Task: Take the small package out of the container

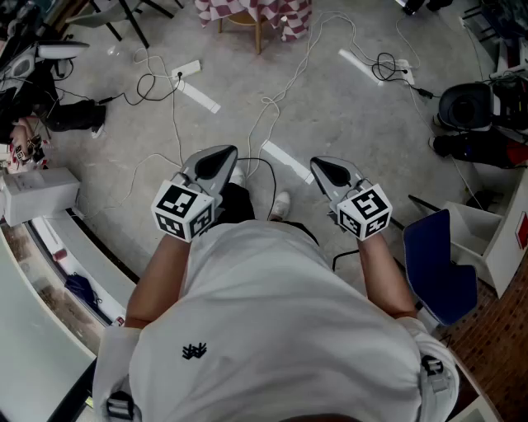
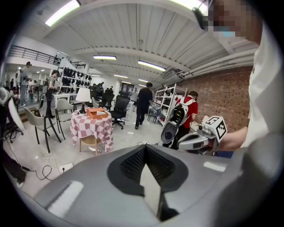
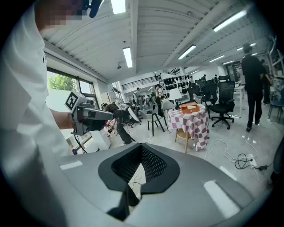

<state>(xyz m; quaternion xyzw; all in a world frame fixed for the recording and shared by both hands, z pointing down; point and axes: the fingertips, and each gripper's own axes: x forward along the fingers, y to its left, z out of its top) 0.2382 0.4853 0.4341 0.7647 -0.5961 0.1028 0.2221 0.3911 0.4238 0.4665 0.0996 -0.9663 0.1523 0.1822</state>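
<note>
I stand on a grey floor and hold both grippers at waist height, pointing forward. The left gripper point(image 1: 219, 157) point(image 2: 146, 153) is shut with nothing between its jaws. Beside it, the right gripper point(image 1: 323, 167) point(image 3: 141, 155) also has its jaws together and empty. Each gripper shows in the other's view: the right gripper point(image 2: 195, 141) and the left gripper point(image 3: 95, 116). An orange open container point(image 2: 97, 112) point(image 3: 190, 107) sits on a small table with a red-and-white checked cloth point(image 1: 256, 15) point(image 2: 93, 128) point(image 3: 193, 124), a few steps ahead. The small package cannot be made out inside it.
White and black cables point(image 1: 165, 82) and power strips point(image 1: 188, 70) lie across the floor between me and the table. A blue chair point(image 1: 437, 268) stands close on my right, a white box point(image 1: 37, 194) on my left. Black bags point(image 1: 466, 107) lie far right. People stand in the background point(image 2: 144, 104).
</note>
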